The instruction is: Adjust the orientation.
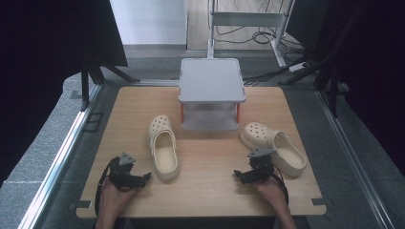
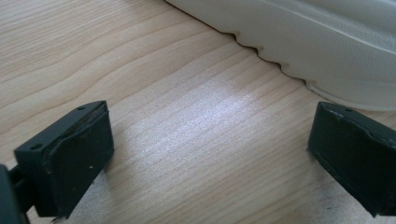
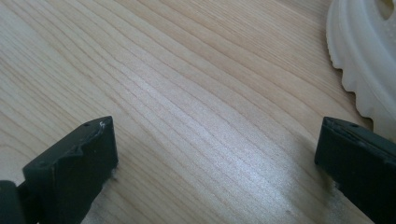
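Two cream clogs are lying on the wooden bench (image 1: 205,191), one near each pair of fingers. I am holding the left gripper (image 1: 143,177) low over the bench, and I am keeping its fingers (image 2: 70,158) spread wide with nothing between them. The left clog (image 1: 164,145) is lying just beyond and to the outer side of these fingers, apart from them; in the left gripper view its ribbed sole edge (image 2: 327,51) is running past the far fingertip without touching it.

I am holding the right gripper (image 1: 241,174) in the same low posture. Its fingers (image 3: 74,172) are also standing fully apart over bare wood, gripping nothing. The right clog (image 1: 273,147) is resting just behind and beside this gripper, toe toward the stand. In the right gripper view its scalloped sole rim (image 3: 359,60) is sitting just ahead of the far finger, near it but clear of it.

Beyond both pairs of fingers, a grey two-tier stand (image 1: 211,78) is sitting at the far edge of the bench, between the two clogs.
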Action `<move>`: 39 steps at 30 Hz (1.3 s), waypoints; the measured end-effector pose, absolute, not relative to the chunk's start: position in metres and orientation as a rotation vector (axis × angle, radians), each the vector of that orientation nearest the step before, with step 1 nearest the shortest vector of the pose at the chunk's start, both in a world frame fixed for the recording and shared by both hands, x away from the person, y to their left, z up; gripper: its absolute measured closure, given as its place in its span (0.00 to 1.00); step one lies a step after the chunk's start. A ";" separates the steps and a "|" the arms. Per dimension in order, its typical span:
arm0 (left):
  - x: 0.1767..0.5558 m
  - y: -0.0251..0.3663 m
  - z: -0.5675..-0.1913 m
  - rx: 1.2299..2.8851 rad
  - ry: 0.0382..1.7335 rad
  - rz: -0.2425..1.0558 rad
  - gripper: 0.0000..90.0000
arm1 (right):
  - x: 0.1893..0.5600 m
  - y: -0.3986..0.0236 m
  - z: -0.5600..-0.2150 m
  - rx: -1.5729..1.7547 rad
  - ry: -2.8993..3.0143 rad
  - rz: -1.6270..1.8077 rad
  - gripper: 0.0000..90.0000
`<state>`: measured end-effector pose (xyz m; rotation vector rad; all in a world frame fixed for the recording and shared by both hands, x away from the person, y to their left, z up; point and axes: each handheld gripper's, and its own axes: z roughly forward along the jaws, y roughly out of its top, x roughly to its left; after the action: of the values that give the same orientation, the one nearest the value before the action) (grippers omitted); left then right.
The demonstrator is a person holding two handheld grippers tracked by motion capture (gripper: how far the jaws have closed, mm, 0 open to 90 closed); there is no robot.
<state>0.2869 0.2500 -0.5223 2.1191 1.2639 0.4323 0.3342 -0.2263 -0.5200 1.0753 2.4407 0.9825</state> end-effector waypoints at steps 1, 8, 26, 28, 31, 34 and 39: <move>0.287 0.250 -0.522 2.119 1.264 0.432 0.01 | 0.334 -0.226 -0.520 1.075 2.441 0.982 0.00; 0.288 0.251 -0.522 2.123 1.252 0.427 0.01 | 0.333 -0.226 -0.520 1.080 2.437 0.985 0.00; 0.290 0.251 -0.522 2.128 1.248 0.425 0.00 | 0.335 -0.221 -0.512 1.091 2.472 0.957 0.10; 0.290 0.251 -0.522 2.128 1.248 0.425 0.00 | 0.336 -0.218 -0.508 1.078 2.473 0.964 0.09; 0.290 0.251 -0.522 2.128 1.248 0.425 0.00 | 0.337 -0.212 -0.501 1.050 2.485 0.980 0.07; 0.290 0.251 -0.522 2.128 1.248 0.425 0.00 | 0.340 -0.205 -0.494 1.021 2.507 1.006 0.04; 0.290 0.251 -0.522 2.128 1.248 0.425 0.00 | 0.347 -0.193 -0.484 0.970 2.520 1.035 0.01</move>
<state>0.2899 0.2506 -0.5225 2.1277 1.2477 0.4248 0.3471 -0.1935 -0.4835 0.9701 2.5201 1.0354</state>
